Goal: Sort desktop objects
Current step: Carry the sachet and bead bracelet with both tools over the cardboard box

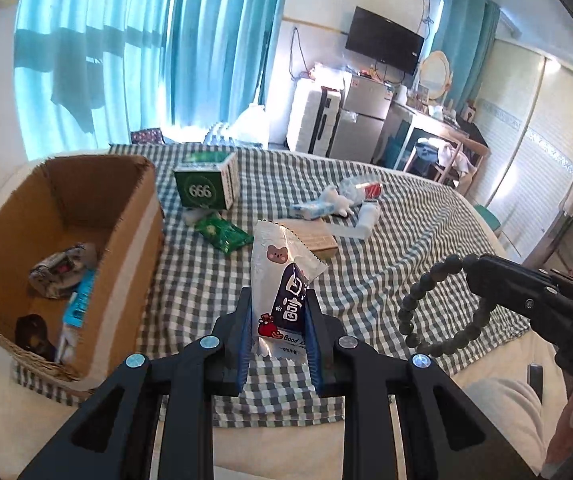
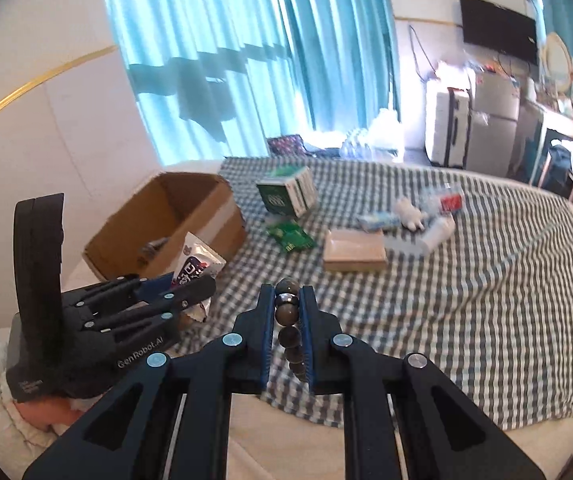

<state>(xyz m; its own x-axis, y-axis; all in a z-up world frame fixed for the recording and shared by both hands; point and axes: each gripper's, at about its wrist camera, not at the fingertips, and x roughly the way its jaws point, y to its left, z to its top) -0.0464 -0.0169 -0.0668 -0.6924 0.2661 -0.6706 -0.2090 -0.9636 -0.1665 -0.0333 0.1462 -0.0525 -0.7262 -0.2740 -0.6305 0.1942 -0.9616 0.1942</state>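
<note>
A light, crinkly, slippery snack packet [image 1: 282, 296] is pinched low in the left gripper [image 1: 278, 312] beside the box [image 1: 126, 216]; the right gripper [image 2: 288, 312] is clenched on a hard, dangling bead bracelet [image 2: 288, 308], best held across its beads.

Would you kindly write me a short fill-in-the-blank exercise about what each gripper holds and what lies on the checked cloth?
1. The left gripper grips a white ____ packet printed with a bear.
2. The right gripper is shut on a bracelet of dark round ____.
3. The open brown cardboard box sits on the ____ side of both views.
4. The green carton bears the number ____.

Missing: snack; beads; left; 666
</note>
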